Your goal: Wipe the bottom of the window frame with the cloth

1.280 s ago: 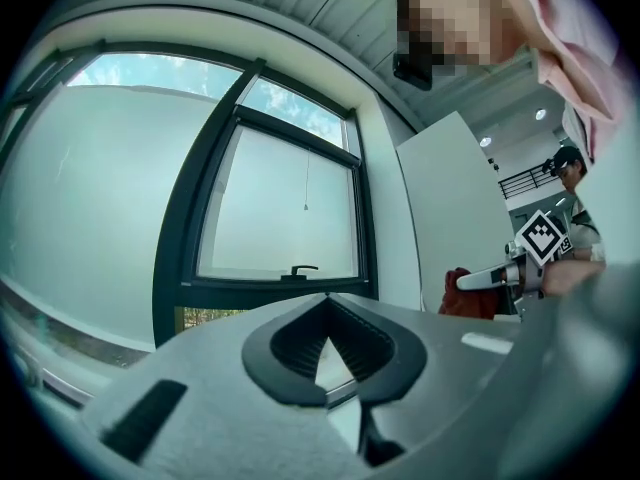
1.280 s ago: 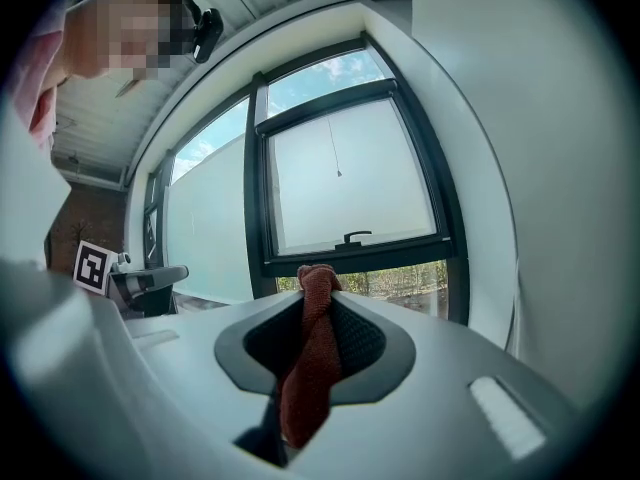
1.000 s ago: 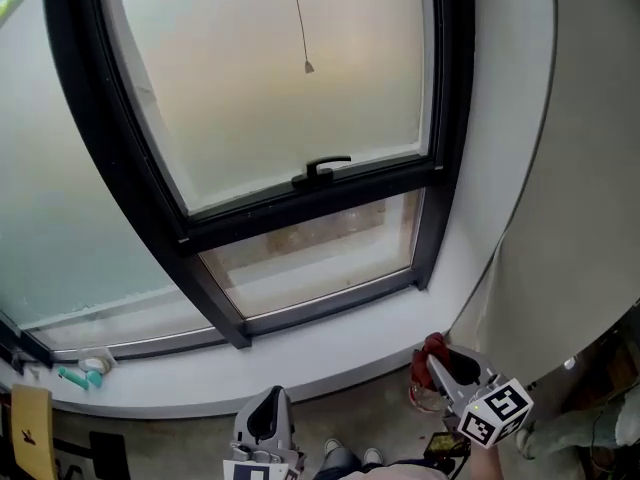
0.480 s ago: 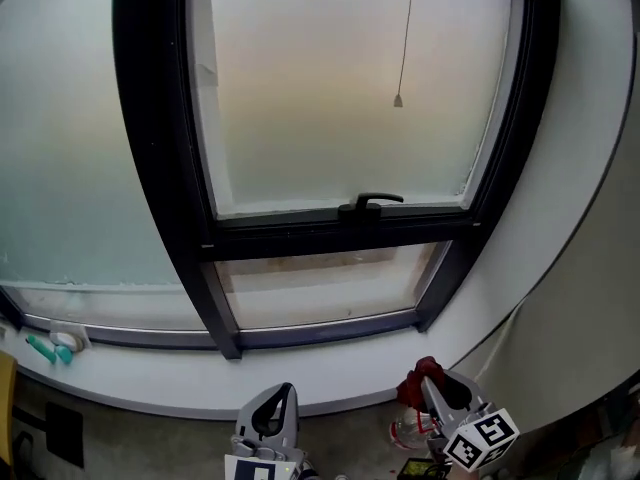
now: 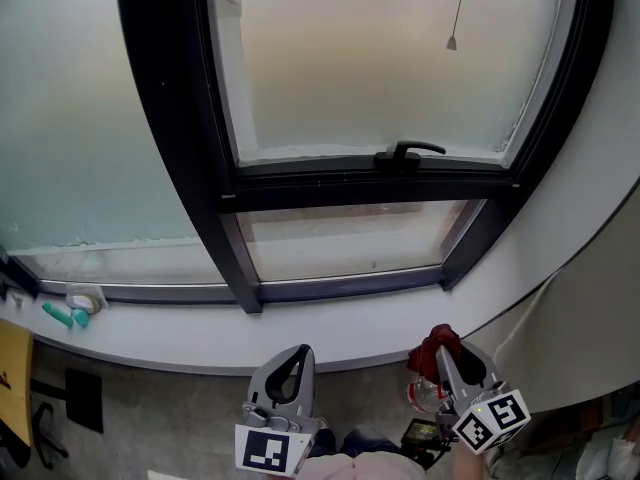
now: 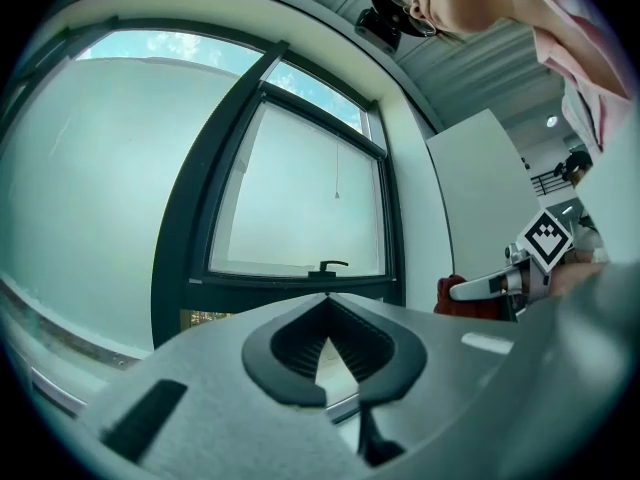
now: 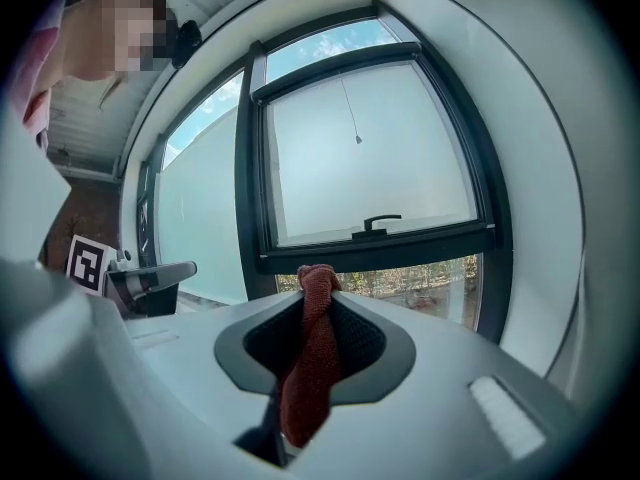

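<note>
A black window frame (image 5: pixel 350 286) stands above a white sill (image 5: pixel 300 330); its bottom rail runs across the middle of the head view. My right gripper (image 5: pixel 440 343) hovers just below the sill's front edge at lower right, shut on a dark red cloth (image 5: pixel 430 346). In the right gripper view the cloth (image 7: pixel 312 358) hangs pinched between the jaws, with the frame's bottom rail (image 7: pixel 380 251) ahead. My left gripper (image 5: pixel 296 360) sits lower centre, shut and empty, apart from the sill. In the left gripper view the left gripper (image 6: pixel 322 298) points at the frame (image 6: pixel 300 280).
A black window handle (image 5: pixel 405 153) sits on the upper sash rail. A blind cord (image 5: pixel 452 42) hangs in front of the glass. A teal item and a small white roll (image 5: pixel 75 303) lie at the sill's left end. A yellow object (image 5: pixel 12 378) is at far left.
The view has shifted so the window sits higher and further right. Both grippers have risen slightly toward the sill; the right one still holds the cloth.
</note>
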A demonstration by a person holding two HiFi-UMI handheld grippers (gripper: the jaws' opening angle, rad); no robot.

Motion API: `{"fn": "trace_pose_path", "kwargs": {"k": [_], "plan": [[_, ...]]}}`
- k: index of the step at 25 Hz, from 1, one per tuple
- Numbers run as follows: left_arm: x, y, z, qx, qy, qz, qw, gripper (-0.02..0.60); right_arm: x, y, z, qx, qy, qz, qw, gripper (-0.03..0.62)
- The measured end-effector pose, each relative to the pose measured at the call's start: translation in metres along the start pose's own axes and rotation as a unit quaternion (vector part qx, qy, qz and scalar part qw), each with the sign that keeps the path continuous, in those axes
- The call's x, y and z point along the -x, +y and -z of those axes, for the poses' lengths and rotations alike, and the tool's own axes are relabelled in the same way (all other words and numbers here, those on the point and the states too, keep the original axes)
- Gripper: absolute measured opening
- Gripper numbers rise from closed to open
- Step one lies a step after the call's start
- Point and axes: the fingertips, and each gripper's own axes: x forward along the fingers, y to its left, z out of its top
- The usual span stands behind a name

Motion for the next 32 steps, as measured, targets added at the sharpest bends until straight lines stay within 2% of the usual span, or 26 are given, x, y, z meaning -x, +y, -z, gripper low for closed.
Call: {"fn": "trace_pose_path", "kwargs": {"k": [8,12,16,21,24,28,32], "plan": [[-0.029,-0.01,0.011,-0.023,0.024,-0.016,0.9993,-0.006,-0.03,-0.027,0.004,-0.026,-0.001,-0.03,0.999,0.071],[-0.05,-0.013,0.002,-0.03,0.022,-0.025,0.999,-0.006,-0.05,-0.048,-0.012,-0.022,-0.007,-0.047,0.999,0.071],[-0.065,-0.013,0.001,-0.041,0.025,-0.051,0.9976,-0.006,-0.067,-0.069,-0.023,-0.025,-0.013,-0.059,0.998,0.071],[-0.08,-0.019,0.006,-0.057,0.026,-0.062,0.9961,-0.006,-0.084,-0.083,-0.018,-0.034,-0.004,-0.078,0.996,0.071],[-0.086,-0.018,0.011,-0.052,0.029,-0.071,0.9957,-0.006,-0.092,-0.089,-0.012,-0.039,0.005,-0.085,0.996,0.071],[-0.098,-0.016,0.019,-0.058,0.049,-0.07,0.9946,-0.006,-0.098,-0.09,-0.014,-0.045,0.002,-0.095,0.994,0.071],[-0.116,-0.012,0.015,-0.052,0.038,-0.061,0.9961,-0.006,-0.104,-0.095,-0.016,-0.041,0.006,-0.087,0.995,0.071]]}}
